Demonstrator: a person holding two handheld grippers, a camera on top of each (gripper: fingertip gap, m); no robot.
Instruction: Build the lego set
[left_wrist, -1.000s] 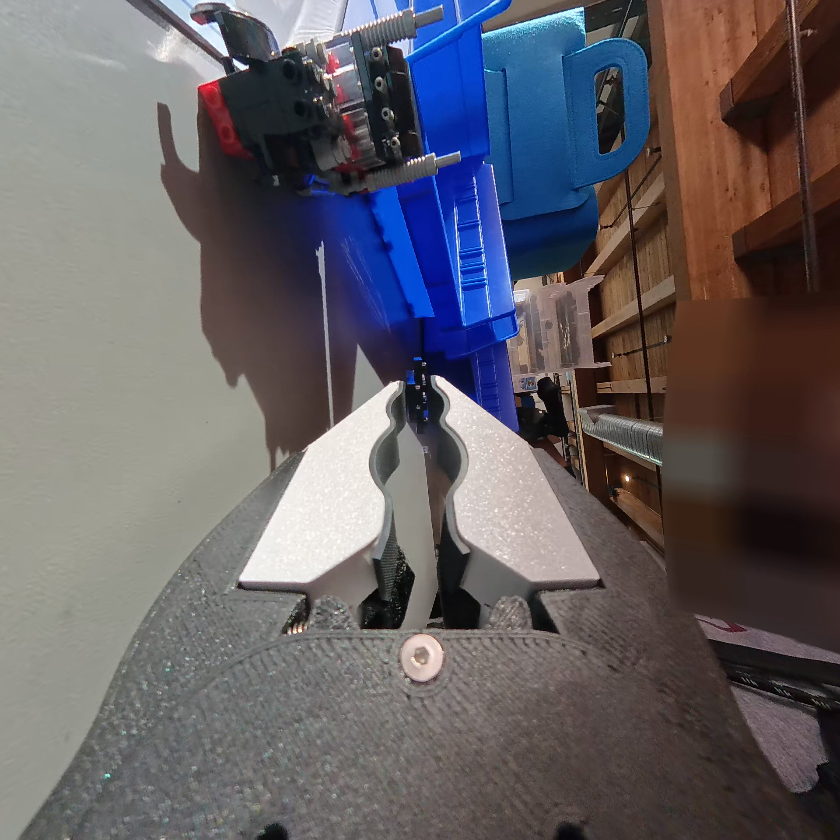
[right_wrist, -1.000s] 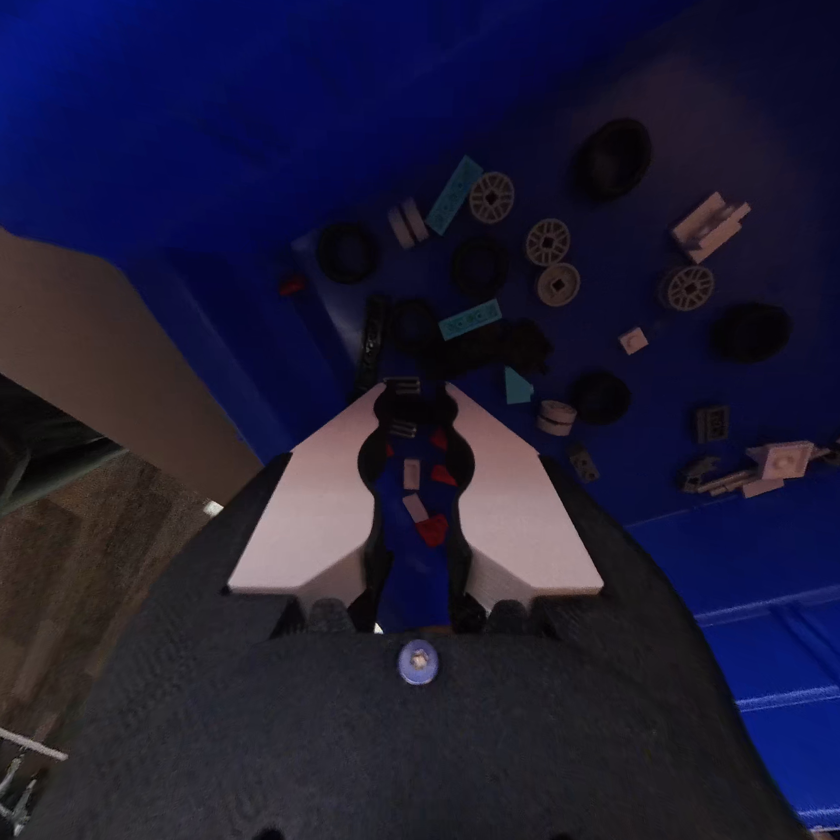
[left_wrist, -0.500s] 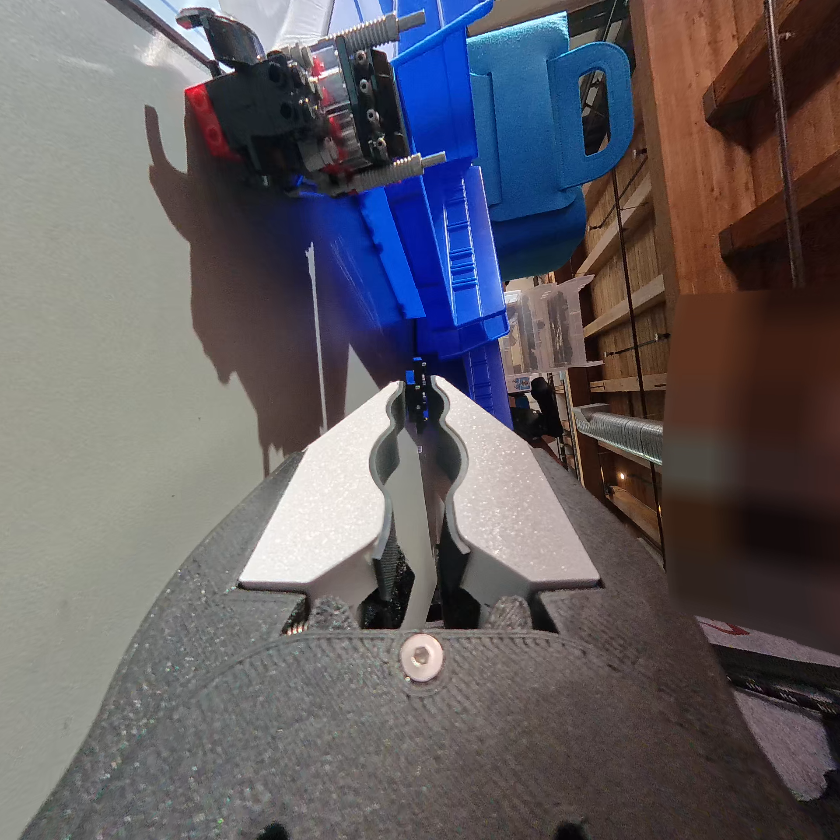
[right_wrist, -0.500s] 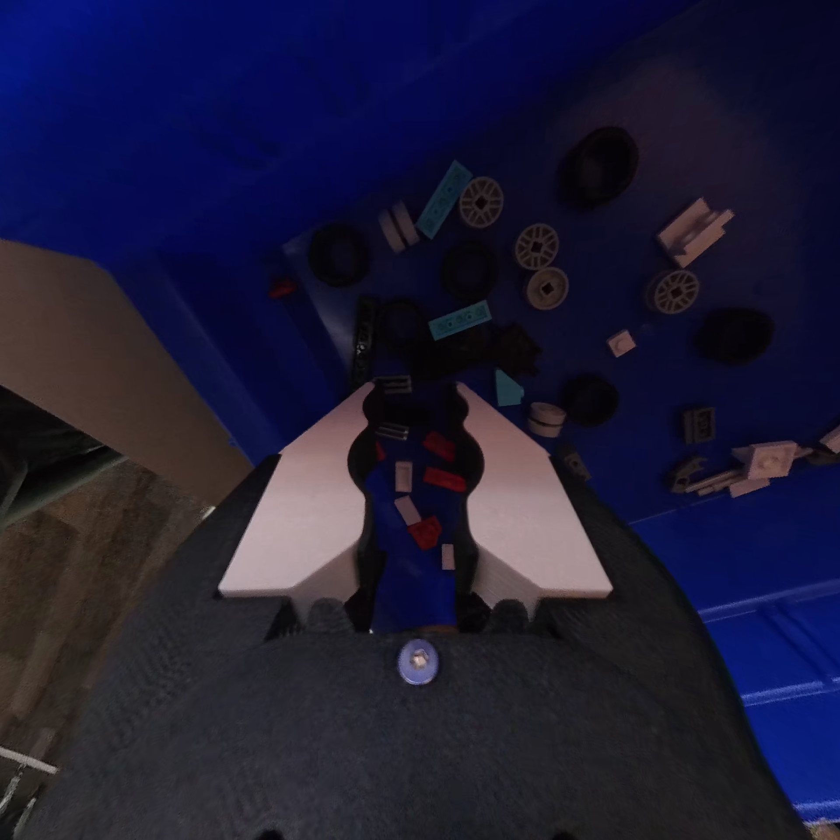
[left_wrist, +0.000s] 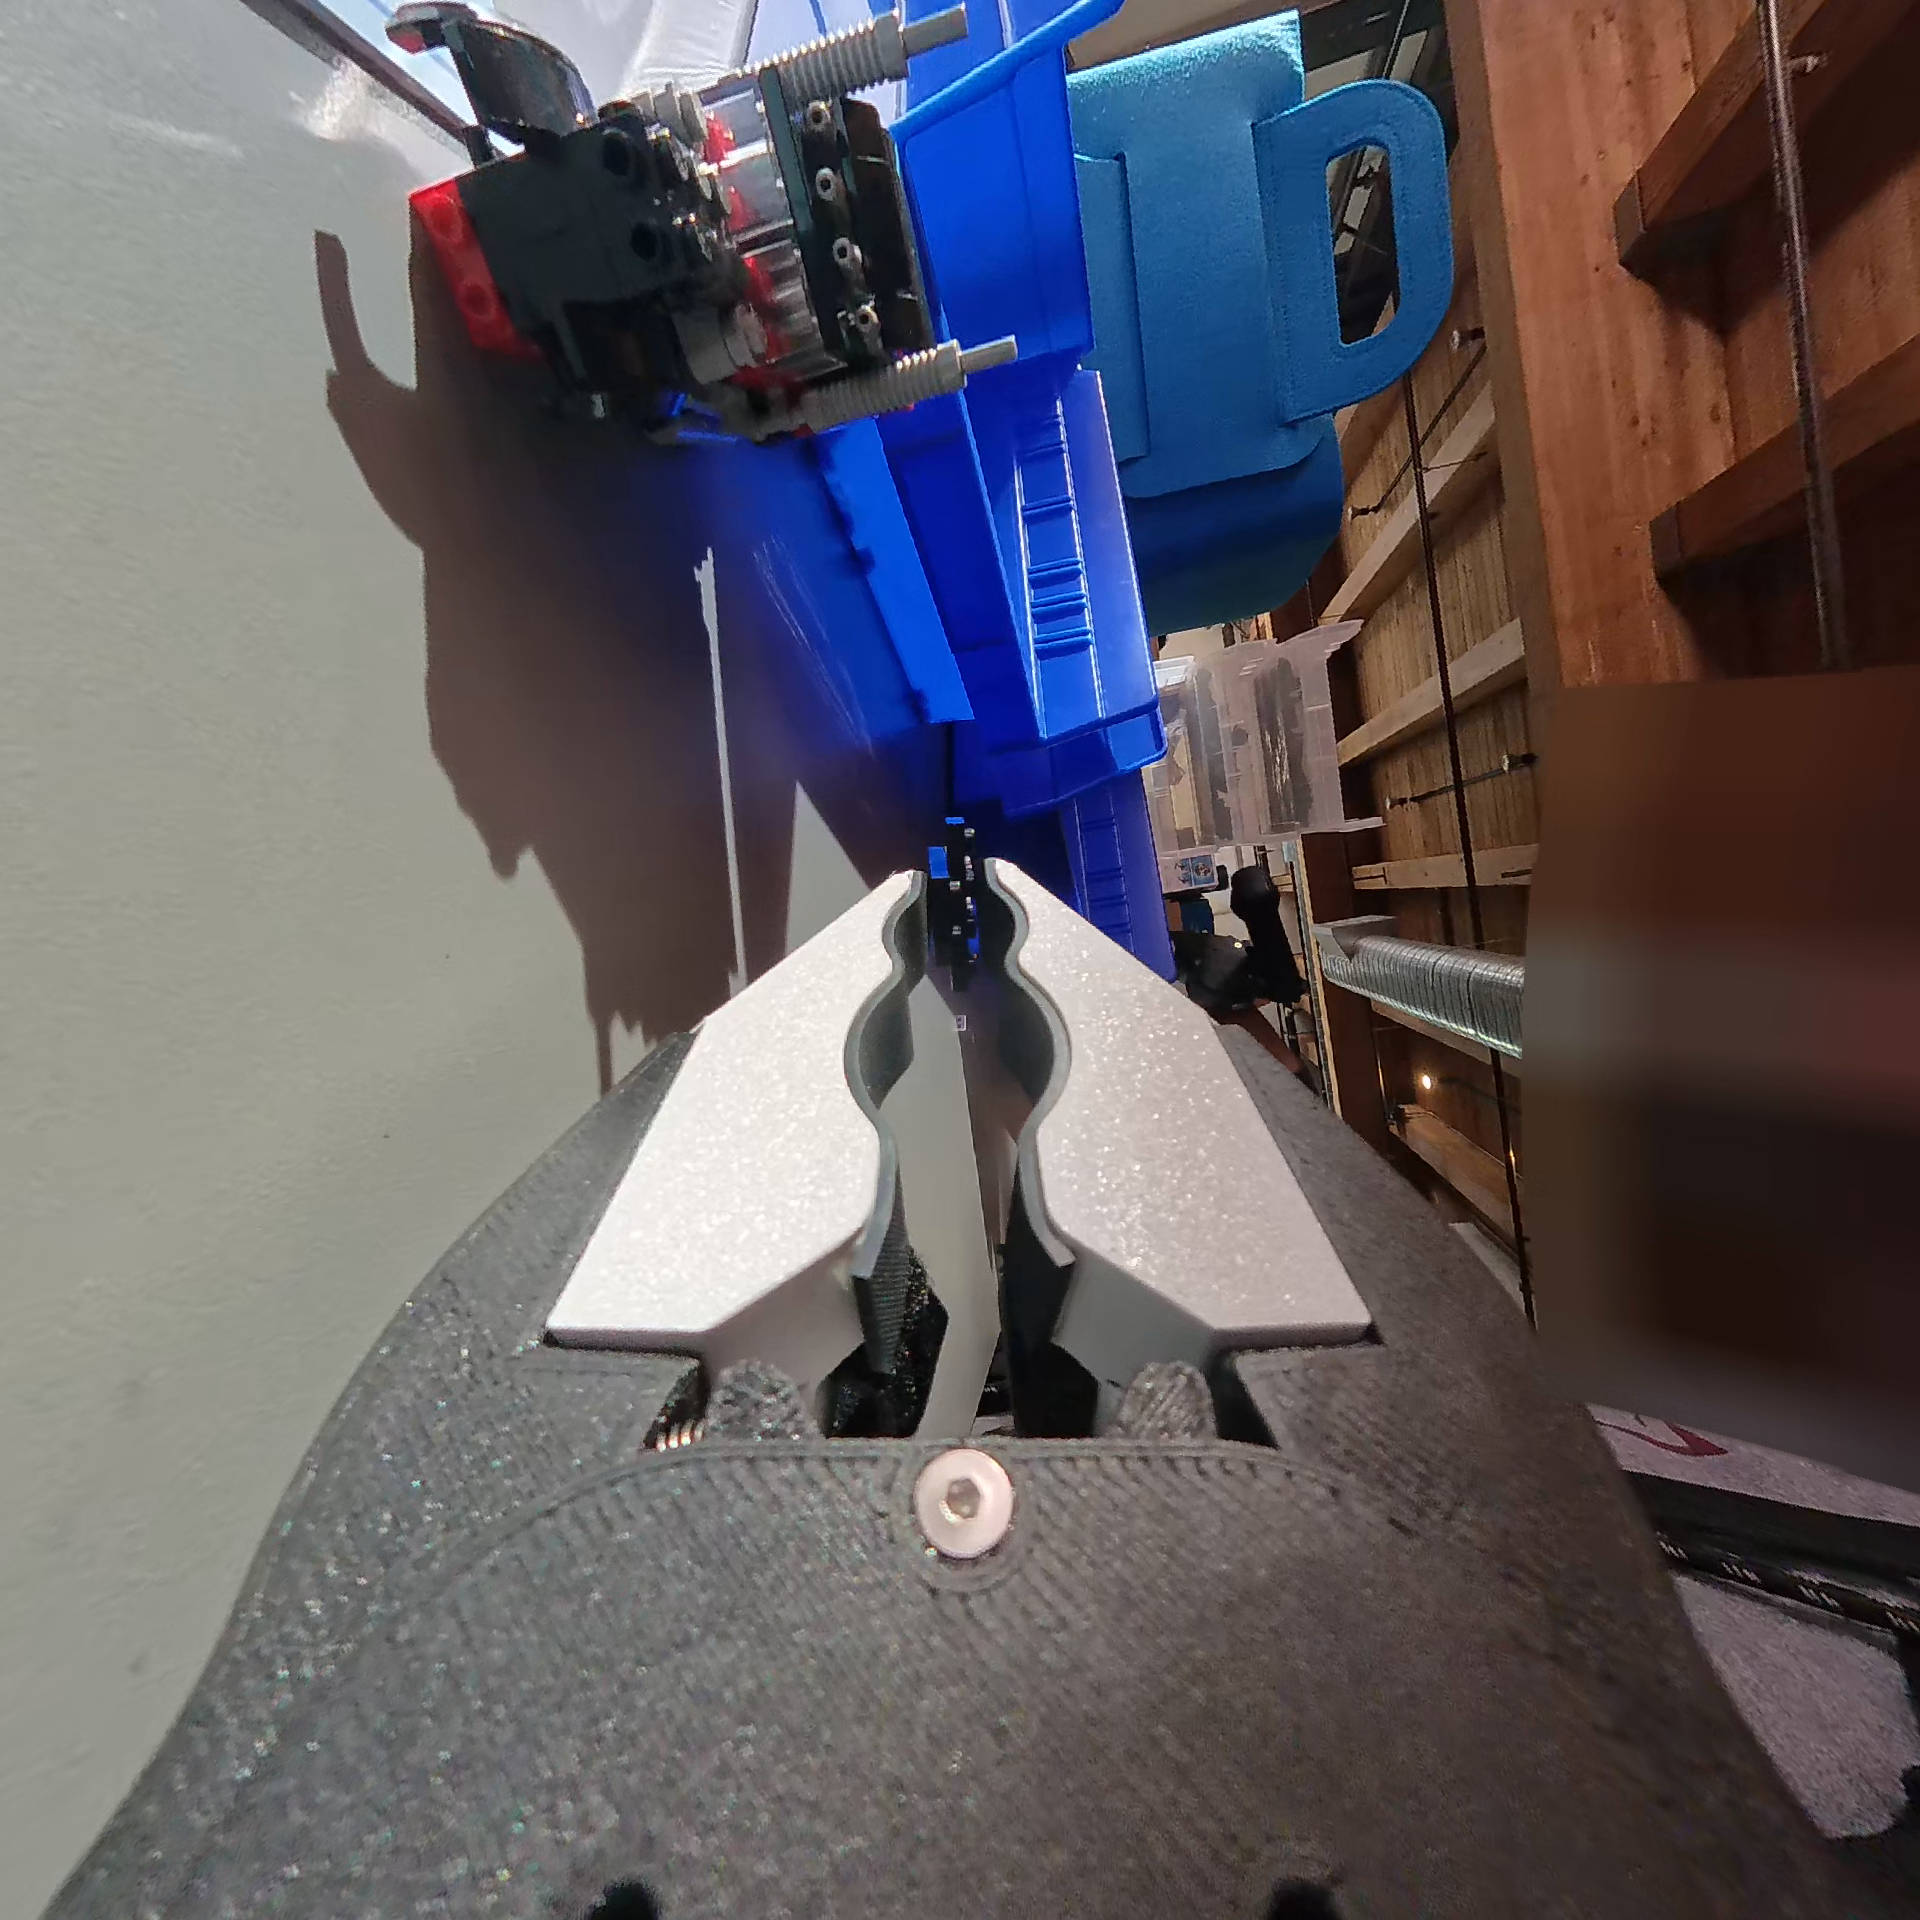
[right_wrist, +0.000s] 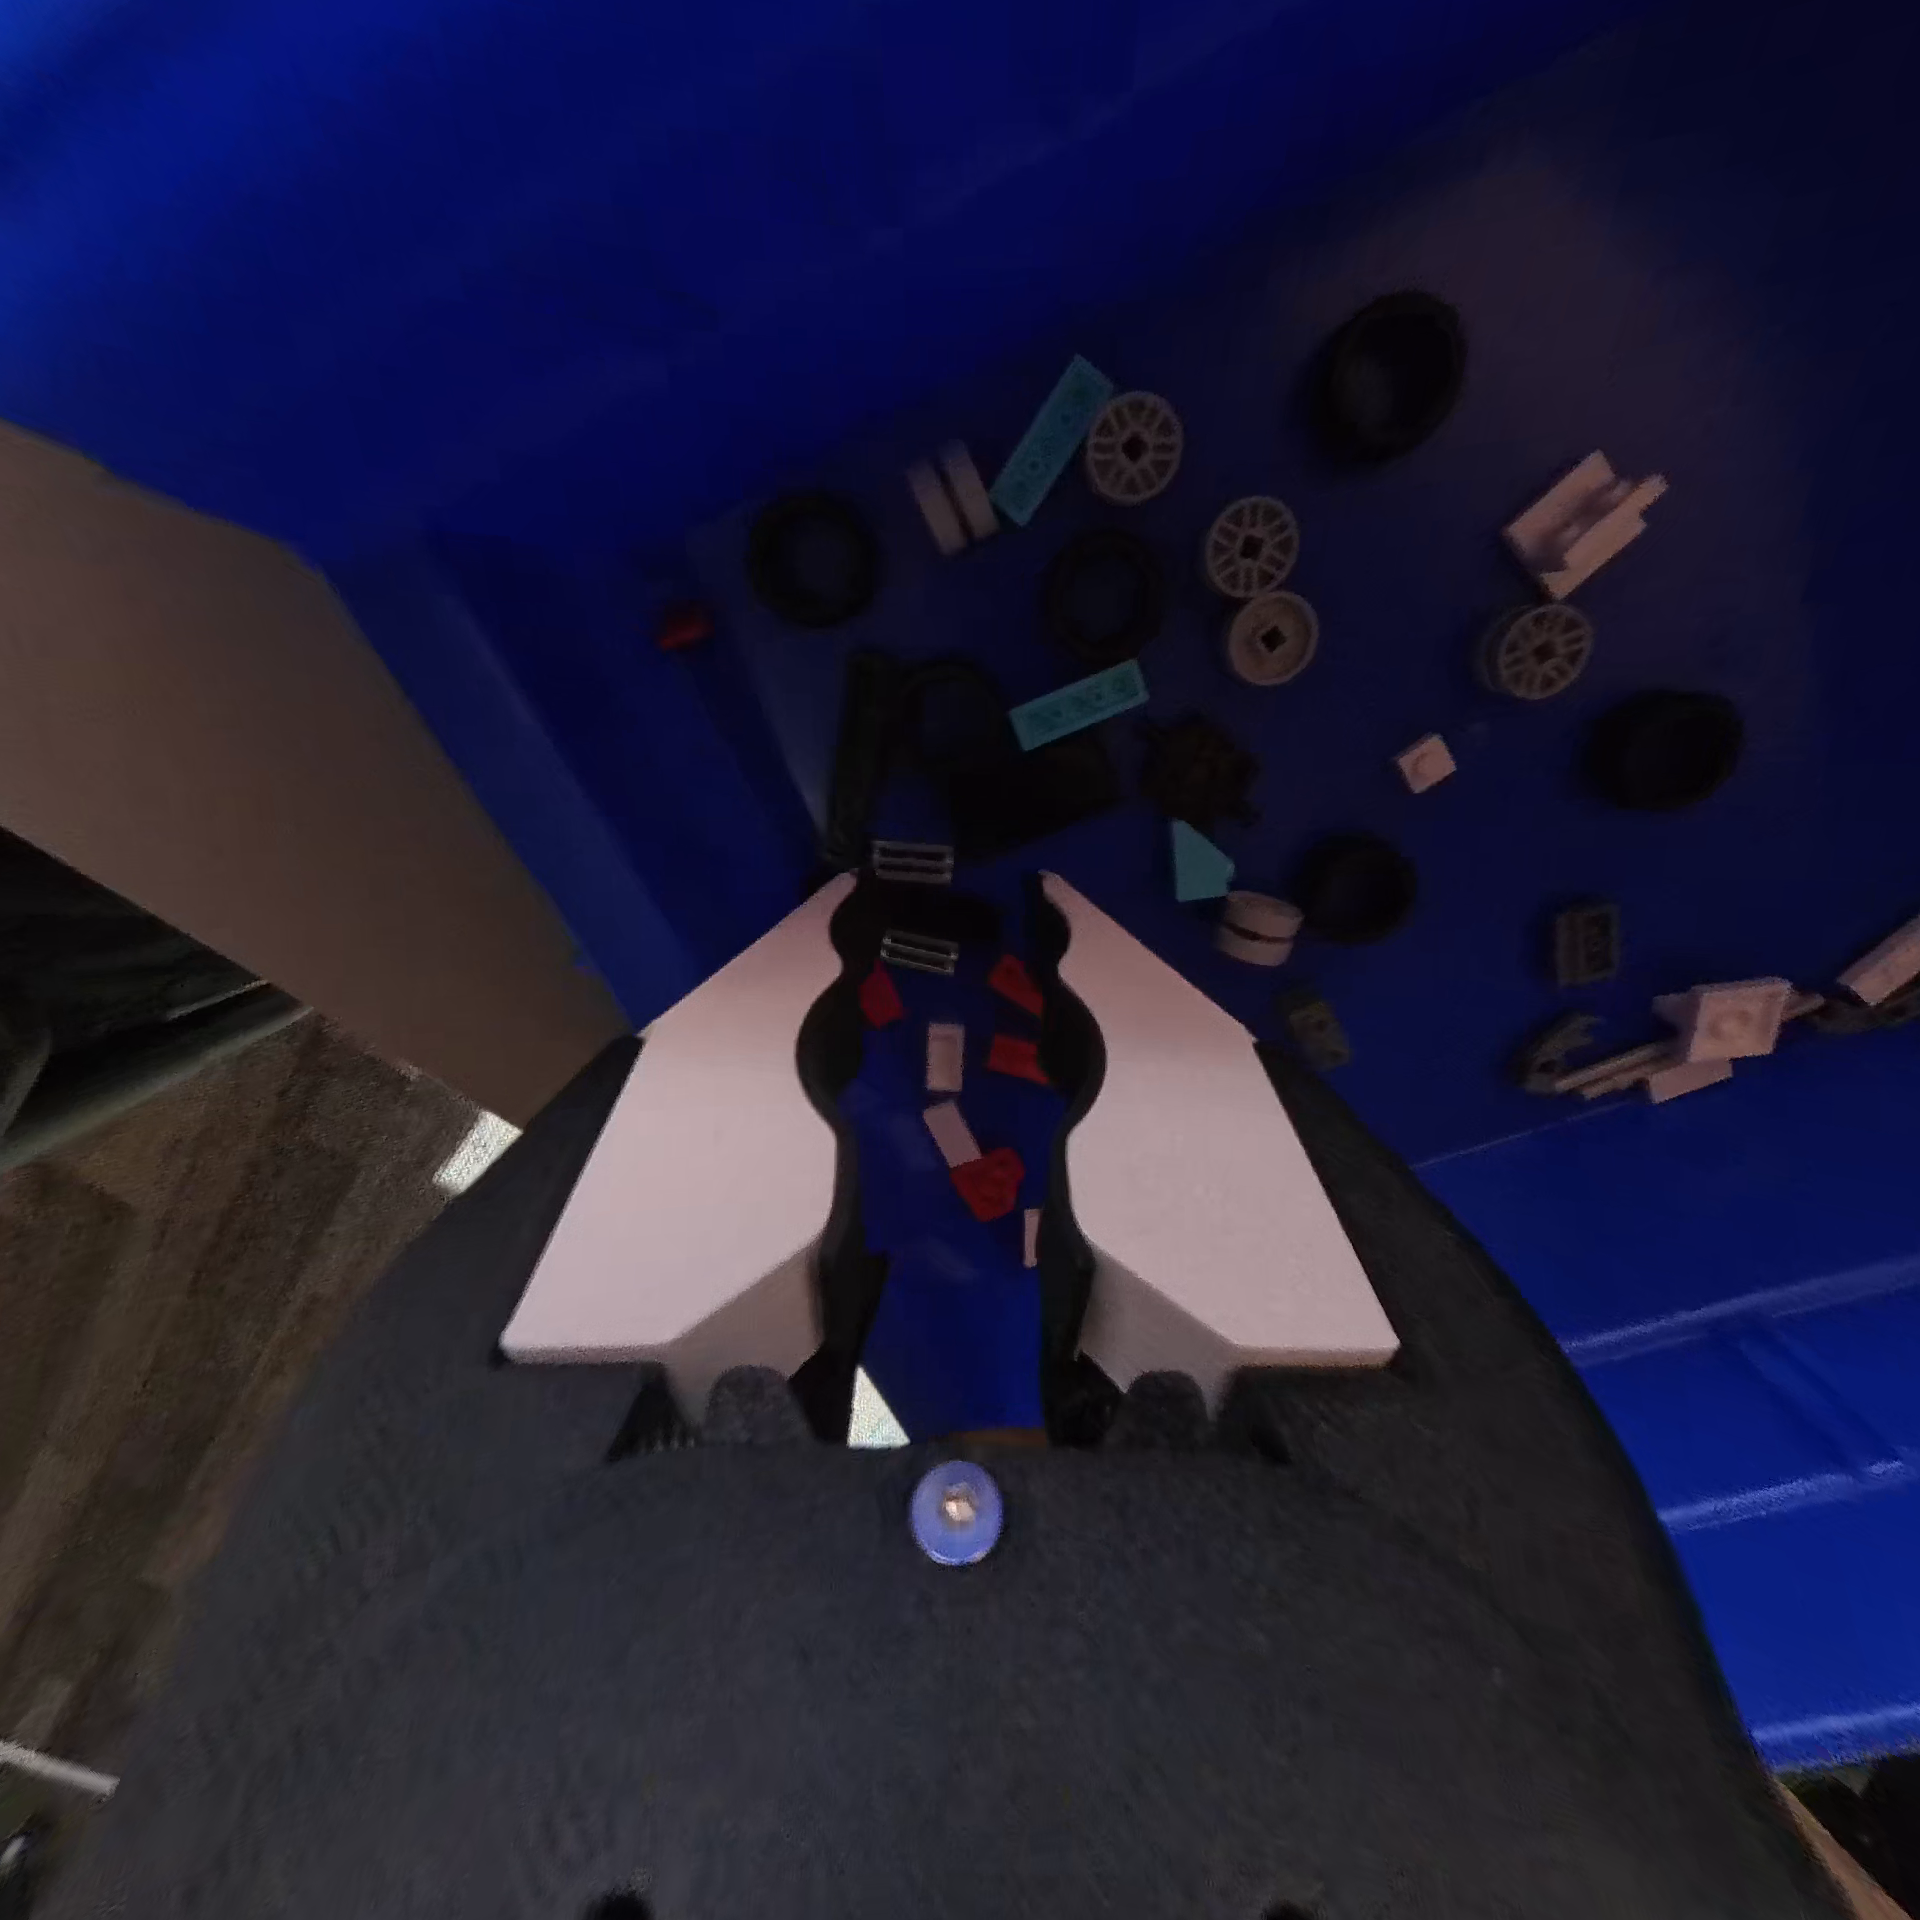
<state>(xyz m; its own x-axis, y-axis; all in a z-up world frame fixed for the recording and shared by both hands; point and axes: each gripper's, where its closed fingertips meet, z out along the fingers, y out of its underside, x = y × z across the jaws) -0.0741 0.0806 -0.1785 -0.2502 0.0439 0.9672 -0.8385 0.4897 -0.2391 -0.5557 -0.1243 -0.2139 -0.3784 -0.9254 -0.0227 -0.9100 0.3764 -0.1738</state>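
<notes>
In the left wrist view, a part-built Lego model (left_wrist: 675, 229) in black, red and grey, with grey springs, rests on the white table (left_wrist: 208, 935) against a blue bin (left_wrist: 997, 540). My left gripper (left_wrist: 958, 894) is shut on a small black and blue Lego piece (left_wrist: 956, 914), well short of the model. In the right wrist view, my right gripper (right_wrist: 951, 883) is open and empty over the blue bin's floor (right_wrist: 1558, 1195). Small red pieces (right_wrist: 987, 1182), white tiles (right_wrist: 943, 1051) and a grey grille tile (right_wrist: 914, 951) lie between its fingers.
The bin also holds black tyres (right_wrist: 1387, 374), grey wheel hubs (right_wrist: 1135, 447), teal plates (right_wrist: 1075, 707) and white parts (right_wrist: 1579, 520). A blue felt holder (left_wrist: 1247, 312) sits behind the bin. Wooden shelving (left_wrist: 1662, 416) with clear containers (left_wrist: 1268, 748) stands beyond. Left tips to right tips: about 55 cm.
My right gripper's jaws have opened wider and shifted slightly over the pieces on the bin floor. My left gripper has drifted only a little and still holds its piece.
</notes>
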